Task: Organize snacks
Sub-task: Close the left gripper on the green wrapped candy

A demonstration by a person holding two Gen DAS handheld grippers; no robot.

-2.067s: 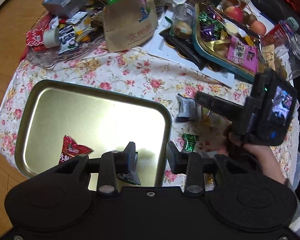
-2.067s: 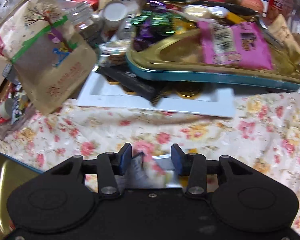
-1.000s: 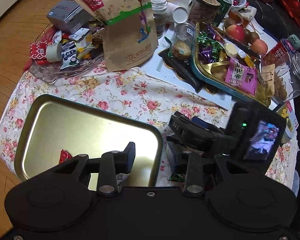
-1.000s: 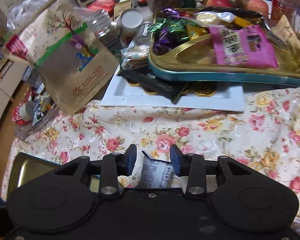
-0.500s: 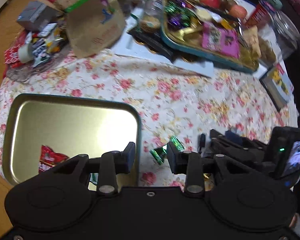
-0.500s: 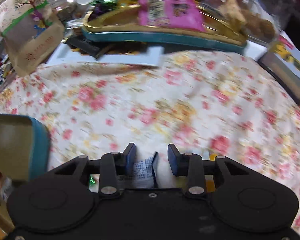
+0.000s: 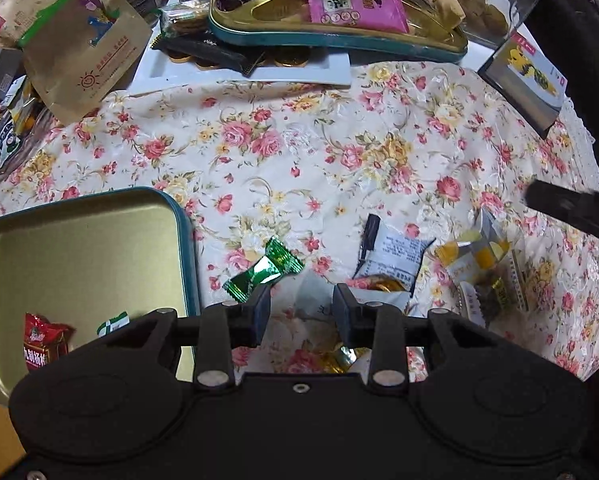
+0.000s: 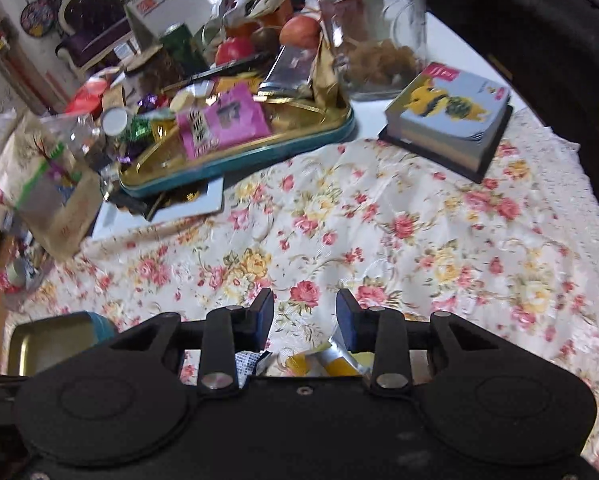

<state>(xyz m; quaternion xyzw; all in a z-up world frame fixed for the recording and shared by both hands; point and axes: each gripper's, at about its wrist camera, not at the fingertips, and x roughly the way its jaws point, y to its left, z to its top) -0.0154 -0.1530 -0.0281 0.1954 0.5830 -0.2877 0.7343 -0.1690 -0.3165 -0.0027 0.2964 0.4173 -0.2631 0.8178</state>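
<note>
My left gripper (image 7: 300,308) hangs open, pointing down over loose snacks on the floral cloth. A pale wrapper (image 7: 315,294) lies under the gap, untouched. A green candy (image 7: 264,270) lies just left of its fingertips. To the right lie a white printed packet (image 7: 399,258) and a yellow and clear packet (image 7: 479,264). The gold tin (image 7: 187,240) at the left holds a red packet (image 7: 39,344) and a small green and white one (image 7: 113,322). My right gripper (image 8: 304,314) is open and empty above the cloth; its black finger (image 7: 571,210) shows at the right edge.
A second tin (image 7: 339,42) piled with sweets sits at the back on a white tray (image 7: 299,74). A brown paper bag (image 7: 79,40) stands back left. A book (image 8: 447,128) and a glass jar (image 8: 371,28) stand back right. The cloth's edge runs along the right.
My left gripper swung right, from over the gold tin to over the loose snacks. The right gripper carried the white packet rightward; the packet now lies on the cloth and the gripper has lifted away.
</note>
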